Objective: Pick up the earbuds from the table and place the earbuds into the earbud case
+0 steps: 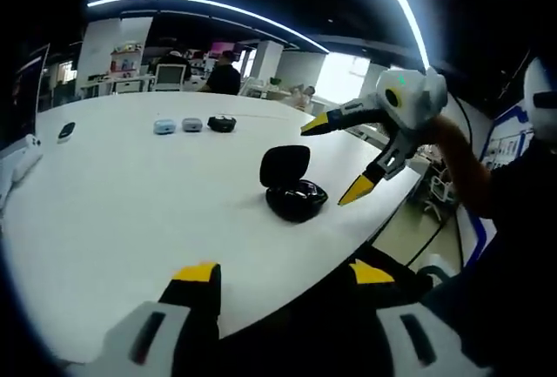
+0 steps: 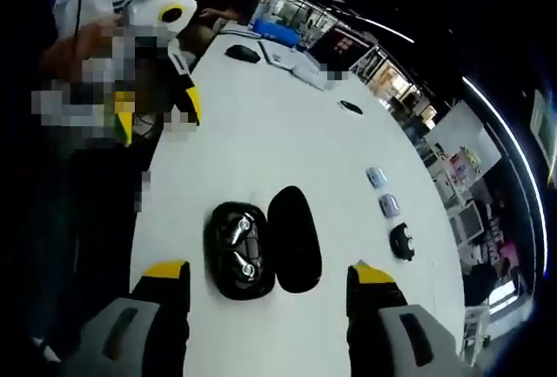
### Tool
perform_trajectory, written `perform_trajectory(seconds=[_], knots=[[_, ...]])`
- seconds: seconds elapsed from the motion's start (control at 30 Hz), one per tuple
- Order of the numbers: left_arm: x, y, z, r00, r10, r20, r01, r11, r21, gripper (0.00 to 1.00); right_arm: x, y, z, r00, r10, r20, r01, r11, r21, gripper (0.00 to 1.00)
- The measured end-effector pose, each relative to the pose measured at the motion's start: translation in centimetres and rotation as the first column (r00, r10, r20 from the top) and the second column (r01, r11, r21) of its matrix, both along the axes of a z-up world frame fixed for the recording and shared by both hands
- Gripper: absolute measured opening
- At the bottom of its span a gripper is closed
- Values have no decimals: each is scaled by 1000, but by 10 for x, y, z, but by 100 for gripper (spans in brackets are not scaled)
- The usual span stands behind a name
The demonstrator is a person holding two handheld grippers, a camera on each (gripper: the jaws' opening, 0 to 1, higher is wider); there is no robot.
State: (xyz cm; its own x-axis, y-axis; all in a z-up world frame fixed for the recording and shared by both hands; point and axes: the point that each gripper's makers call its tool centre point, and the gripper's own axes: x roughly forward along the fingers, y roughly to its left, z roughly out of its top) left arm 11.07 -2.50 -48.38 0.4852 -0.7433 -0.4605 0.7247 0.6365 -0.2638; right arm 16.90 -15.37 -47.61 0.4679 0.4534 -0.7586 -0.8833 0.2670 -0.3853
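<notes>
The black earbud case (image 1: 292, 187) sat open on the white desk (image 1: 130, 194), close to the desk's near edge, its lid tipped up behind the glossy base. In the right gripper view the case (image 2: 259, 242) lay flat open just beyond that gripper's jaws, the base toward the desk edge and the matte lid on the side away from it. Two earbuds (image 2: 239, 246) rested in the wells of the base, one above the other in the view, each catching a pale glint.

The left gripper (image 1: 283, 288) hovered over the desk edge short of the case, its yellow-tipped jaws spread wide with nothing between them. In the right gripper view the left gripper (image 2: 157, 111) showed beyond the case, along the desk edge, jaws parted and empty.

The right gripper (image 2: 265, 281) was poised just short of the case, jaws wide apart and empty, straddling the width of the case. In the left gripper view the right gripper (image 1: 335, 164) hung just beside and above the case, on the side toward the desk edge, its yellow tips wide apart and bare.

Well beyond the case, three small closed cases (image 1: 193, 124) lay in a row, two pale and one dark. Farther still from the case lay a dark mouse (image 2: 243, 53).
</notes>
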Motion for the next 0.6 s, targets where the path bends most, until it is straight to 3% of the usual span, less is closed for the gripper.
perform_trajectory(seconds=[0.2,0.37,0.6], knots=[[-6,-4,3,1000,-8,1,8,1000,0,59,5,7,-18,996,56,-67,-59,997,-41,71],[-8,-4,7,1000,-11,12,11,1000,-3,59,4,10,-25,990,80,-114,-88,994,-67,63],[-8,-2,15,999,-19,43,19,1000,1,61,4,5,-26,993,86,-82,-96,987,-129,56]])
